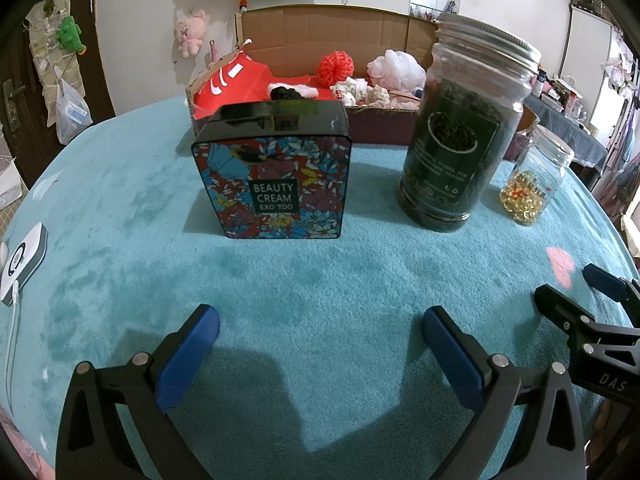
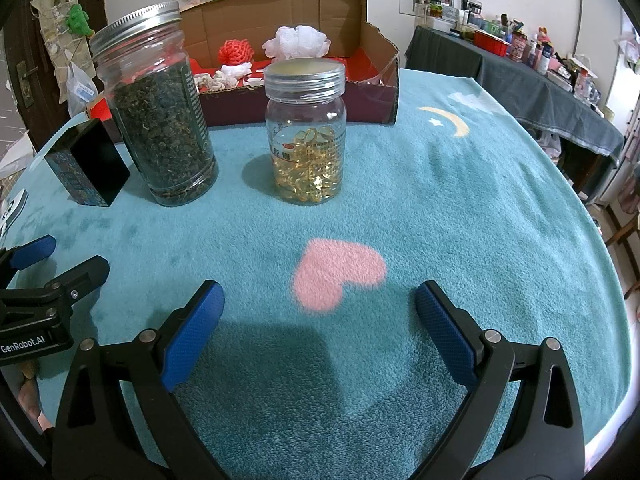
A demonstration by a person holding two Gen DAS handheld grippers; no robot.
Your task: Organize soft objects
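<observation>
Already the soft objects (image 1: pixel 352 84) lie in the cardboard box (image 2: pixel 376 92), upper centre of both views. Both claws, left gripper (image 1: pixel 320 344) and right gripper (image 2: pixel 318 328), hang apart and empty; reaching past the jars calls for care.

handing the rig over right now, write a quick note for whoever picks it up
Left gripper: open, empty, low over the teal blanket.
Right gripper: open, empty, near the pink heart.
Soft objects: the red knit ball, white mesh pouf and small plush pieces lie in the cardboard box at the back.
In front stand the floral tin, tea jar and capsule jar, all hard.
No soft object shows on the blanket; check the box contents before calling it finished.
</observation>
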